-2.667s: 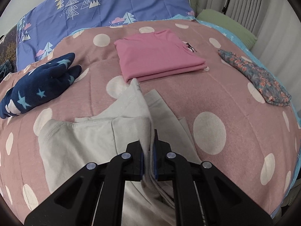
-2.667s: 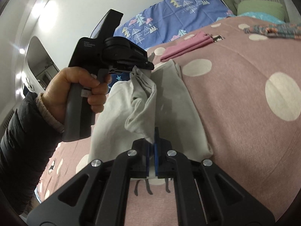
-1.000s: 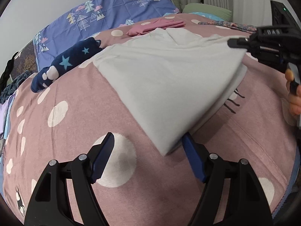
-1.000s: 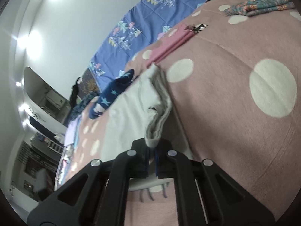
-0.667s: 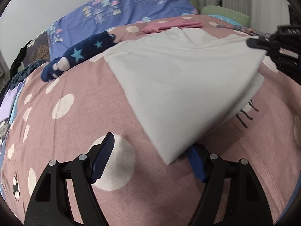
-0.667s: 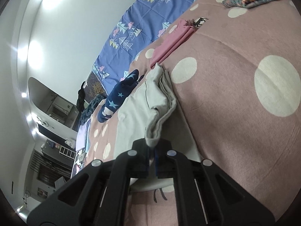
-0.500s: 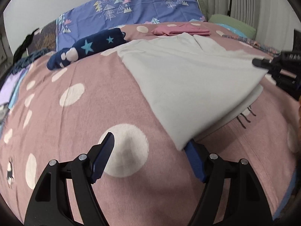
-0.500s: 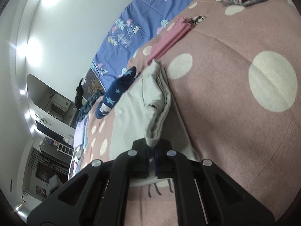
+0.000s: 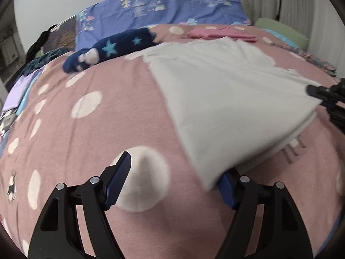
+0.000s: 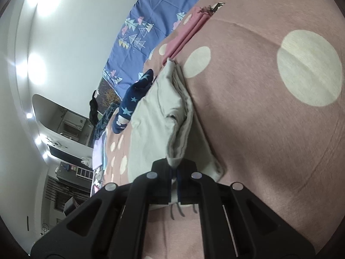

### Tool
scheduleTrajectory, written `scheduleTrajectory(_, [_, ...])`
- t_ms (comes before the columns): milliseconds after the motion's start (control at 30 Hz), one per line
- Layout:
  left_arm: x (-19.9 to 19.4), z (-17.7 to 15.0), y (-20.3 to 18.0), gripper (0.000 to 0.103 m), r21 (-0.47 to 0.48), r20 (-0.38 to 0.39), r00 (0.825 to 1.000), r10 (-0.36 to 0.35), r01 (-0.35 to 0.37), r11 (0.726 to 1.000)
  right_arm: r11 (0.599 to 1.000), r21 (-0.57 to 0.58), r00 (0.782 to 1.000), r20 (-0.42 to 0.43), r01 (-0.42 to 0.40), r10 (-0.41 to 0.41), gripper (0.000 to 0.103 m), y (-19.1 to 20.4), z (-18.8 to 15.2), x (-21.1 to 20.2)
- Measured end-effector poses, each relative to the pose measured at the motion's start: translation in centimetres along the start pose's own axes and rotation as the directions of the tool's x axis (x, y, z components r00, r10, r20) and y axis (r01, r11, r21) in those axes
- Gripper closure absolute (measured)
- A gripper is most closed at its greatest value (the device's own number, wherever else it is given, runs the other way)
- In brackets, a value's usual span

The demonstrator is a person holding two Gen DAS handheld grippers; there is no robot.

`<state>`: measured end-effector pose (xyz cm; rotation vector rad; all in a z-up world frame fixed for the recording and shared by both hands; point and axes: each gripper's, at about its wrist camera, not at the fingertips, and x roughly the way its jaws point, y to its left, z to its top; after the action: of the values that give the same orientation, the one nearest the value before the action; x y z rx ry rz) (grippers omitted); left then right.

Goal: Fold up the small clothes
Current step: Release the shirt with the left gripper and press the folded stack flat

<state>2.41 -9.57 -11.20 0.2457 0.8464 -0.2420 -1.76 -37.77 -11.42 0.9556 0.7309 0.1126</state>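
A light grey garment (image 9: pixel 226 99) lies folded on the pink polka-dot bedspread (image 9: pixel 103 129). My left gripper (image 9: pixel 174 179) is open and empty; the garment's near corner hangs over its right finger. My right gripper (image 10: pixel 175 180) is shut on the garment's folded right corner (image 10: pixel 174 157) and holds it slightly lifted; it shows at the right edge of the left wrist view (image 9: pixel 323 92). The garment's layers run away from it in the right wrist view (image 10: pixel 159 108).
A folded pink garment (image 9: pixel 222 33) lies at the far side of the bed. A navy star-patterned item (image 9: pixel 112 47) lies at the far left. A floral cloth (image 9: pixel 310 59) lies at the right. A blue tree-print sheet (image 9: pixel 163 6) covers the bed head.
My left gripper let go of the grey garment, opened and drew back to the left of its near corner. My right gripper kept its hold on the folded corner.
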Motion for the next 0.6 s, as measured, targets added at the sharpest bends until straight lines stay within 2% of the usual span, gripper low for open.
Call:
scheduleTrajectory(100, [0.1, -1.0, 1.7, 0.028, -0.058, -0.033, 0.997, -0.071, 0.069, 0.996, 0.998, -0.014, 0.998, -0.028, 0.060, -0.060, 0.100, -0.8, -0.5, 0.7])
scheduleTrajectory(267, [-0.7, -2.0, 1.5, 0.029, -0.001, -0.023, 0.998, -0.064, 0.064, 0.998, 0.982, -0.122, 0.990, 0.004, 0.141, -0.142, 0.097, 0.1, -1.4, 0.4])
scheduleTrajectory(300, [-1.0, -2.1, 1.5, 0.032, 0.011, -0.027, 0.997, -0.076, 0.077, 0.997, 0.974, -0.151, 0.985, 0.021, 0.171, -0.170, 0.095, 0.5, -1.5, 0.1])
scheduleTrajectory(367, [-1.7, -2.4, 1.8, 0.048, 0.019, -0.048, 0.988, -0.148, 0.149, 0.989, 0.950, -0.196, 0.969, 0.080, 0.244, -0.233, 0.090, 1.5, -1.6, -1.2])
scheduleTrajectory(400, [-2.2, -2.4, 2.1, 0.066, 0.010, -0.052, 0.979, -0.196, 0.196, 0.980, 0.934, -0.216, 0.957, 0.124, 0.285, -0.264, 0.080, 2.0, -1.7, -1.9])
scheduleTrajectory(433, [-2.8, -2.4, 2.4, 0.089, -0.008, -0.048, 0.965, -0.257, 0.257, 0.966, 0.916, -0.249, 0.945, 0.174, 0.314, -0.277, 0.078, 2.8, -1.9, -2.5])
scheduleTrajectory(500, [-3.9, -1.8, 3.0, 0.098, -0.054, -0.008, 0.933, -0.360, 0.359, 0.932, 0.891, -0.340, 0.948, 0.211, 0.302, -0.240, 0.078, 4.5, -2.2, -2.7])
scheduleTrajectory(600, [-4.3, 0.0, 2.6, 0.098, -0.057, 0.083, 0.910, -0.405, 0.410, 0.910, 0.868, -0.453, 0.977, 0.146, 0.205, -0.155, 0.079, 6.4, -3.0, -1.2])
